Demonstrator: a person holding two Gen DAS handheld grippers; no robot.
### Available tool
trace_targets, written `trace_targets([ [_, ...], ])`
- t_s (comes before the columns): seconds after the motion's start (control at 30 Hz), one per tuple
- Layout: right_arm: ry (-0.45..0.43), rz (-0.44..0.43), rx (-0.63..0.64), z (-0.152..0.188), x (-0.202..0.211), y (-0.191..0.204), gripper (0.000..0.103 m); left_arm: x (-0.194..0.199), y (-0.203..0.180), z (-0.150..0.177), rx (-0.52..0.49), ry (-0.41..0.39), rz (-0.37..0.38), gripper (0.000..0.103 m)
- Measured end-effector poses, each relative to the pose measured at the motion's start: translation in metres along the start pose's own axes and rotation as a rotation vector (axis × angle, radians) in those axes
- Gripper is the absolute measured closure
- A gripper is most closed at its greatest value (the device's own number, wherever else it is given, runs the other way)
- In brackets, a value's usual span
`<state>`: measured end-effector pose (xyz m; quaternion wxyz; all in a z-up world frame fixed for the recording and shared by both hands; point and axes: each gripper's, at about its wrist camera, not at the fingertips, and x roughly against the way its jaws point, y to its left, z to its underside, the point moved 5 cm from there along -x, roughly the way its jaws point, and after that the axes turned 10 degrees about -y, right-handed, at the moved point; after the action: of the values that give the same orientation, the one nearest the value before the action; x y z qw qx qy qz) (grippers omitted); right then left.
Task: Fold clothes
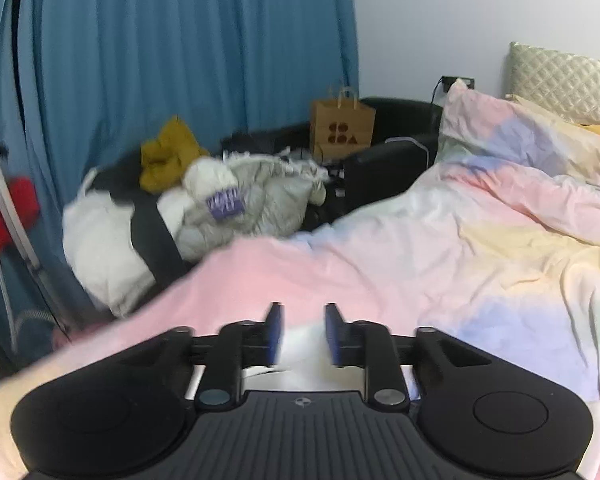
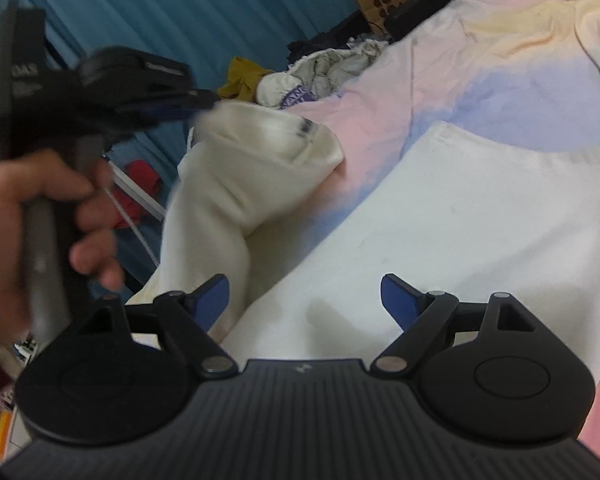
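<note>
My left gripper (image 2: 204, 110) clamps the cream cotton trousers' (image 2: 440, 240) lifted leg (mid-fold); right gripper (image 2: 304, 300) gapes, next pinning the crease.

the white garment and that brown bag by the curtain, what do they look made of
White garment: looks like soft, matte knit cotton or fleece; it drapes in thick rounded folds, without sheen. Brown bag: likely kraft paper; stiff, flat sides, twisted handles and a printed dark logo.

black tool (image 2: 304, 300), blue pads (image 2: 396, 300)
</note>
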<state>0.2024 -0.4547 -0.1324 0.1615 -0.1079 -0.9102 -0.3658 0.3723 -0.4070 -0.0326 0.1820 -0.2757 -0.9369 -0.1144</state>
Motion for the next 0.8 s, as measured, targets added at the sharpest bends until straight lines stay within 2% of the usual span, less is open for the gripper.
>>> trace_targets([
  [0.07,0.016,0.005,-0.025,0.0,-0.004,-0.008,0.018,0.006,0.011,0.013,0.007,0.01,-0.004,0.062],
  [0.23,0.056,-0.004,-0.123,-0.003,-0.012,-0.026,0.018,0.063,0.064,0.053,0.008,0.004,-0.07,0.028],
  [0.33,0.093,-0.03,-0.199,-0.002,-0.017,-0.034,0.017,0.114,0.098,0.087,0.048,0.042,-0.143,0.027],
  [0.47,0.167,-0.078,-0.344,0.005,-0.032,-0.043,0.017,0.191,0.142,0.153,0.09,0.14,-0.275,0.027],
  [0.6,0.213,-0.119,-0.59,0.016,-0.054,-0.055,0.017,0.263,0.18,0.206,0.144,0.163,-0.366,0.027],
  [0.7,0.211,-0.121,-0.726,0.02,-0.068,-0.064,0.017,0.289,0.205,0.236,0.147,0.182,-0.45,0.027],
  [0.8,0.152,-0.13,-0.814,0.018,-0.072,-0.07,0.016,0.292,0.229,0.251,0.152,0.199,-0.48,0.03],
])
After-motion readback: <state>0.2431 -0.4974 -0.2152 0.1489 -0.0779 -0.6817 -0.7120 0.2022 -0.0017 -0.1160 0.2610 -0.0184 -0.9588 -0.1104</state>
